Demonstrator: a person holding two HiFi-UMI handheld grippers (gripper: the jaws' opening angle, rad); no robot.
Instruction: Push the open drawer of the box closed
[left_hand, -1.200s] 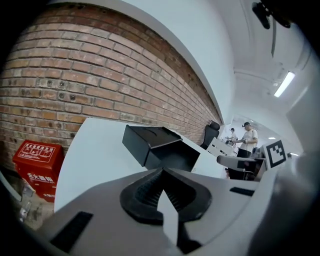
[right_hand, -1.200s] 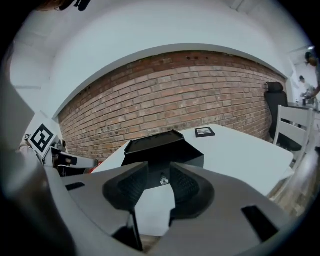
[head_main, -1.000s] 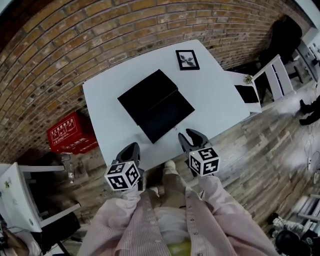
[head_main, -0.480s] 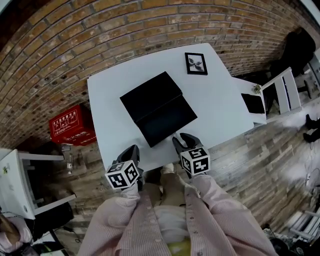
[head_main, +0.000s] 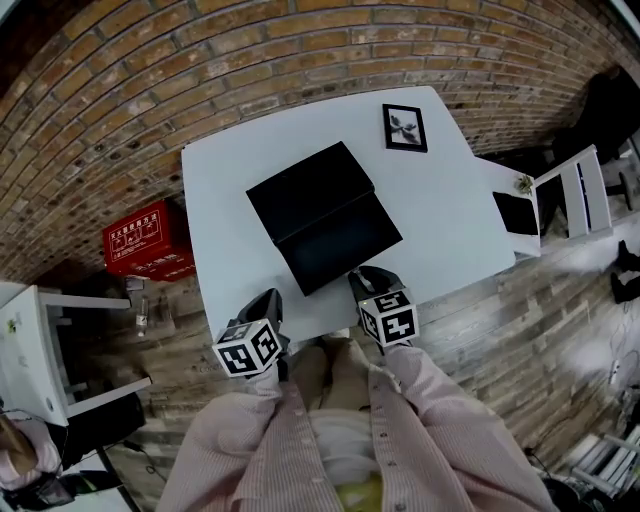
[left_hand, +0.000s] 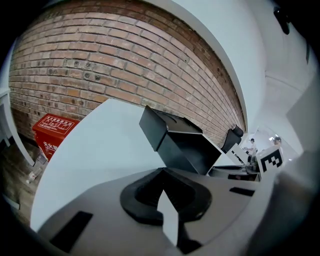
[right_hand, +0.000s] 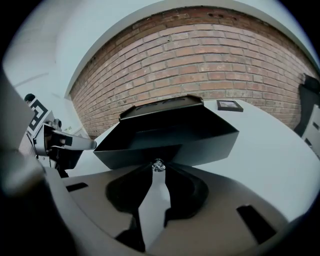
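Note:
A black box (head_main: 308, 185) stands on the white table (head_main: 230, 200), its open drawer (head_main: 340, 245) pulled out toward me. In the right gripper view the drawer front (right_hand: 200, 147) fills the middle, with a small shiny knob (right_hand: 159, 164) on it. My right gripper (right_hand: 159, 171) is up against that front; its jaws are closing, and the knob sits right at their tips. In the head view this gripper (head_main: 365, 277) is at the drawer's near right corner. My left gripper (head_main: 268, 298) hangs over the table's near edge, shut and empty, left of the box (left_hand: 175, 140).
A framed picture (head_main: 404, 127) lies at the table's far right corner. On the floor to the left is a red crate (head_main: 145, 245), with a brick wall behind the table. To the right are a white chair (head_main: 575, 190) and a side table (head_main: 517, 212).
My right gripper has moved left and forward up to the drawer's front. The left gripper has stayed near the table's edge.

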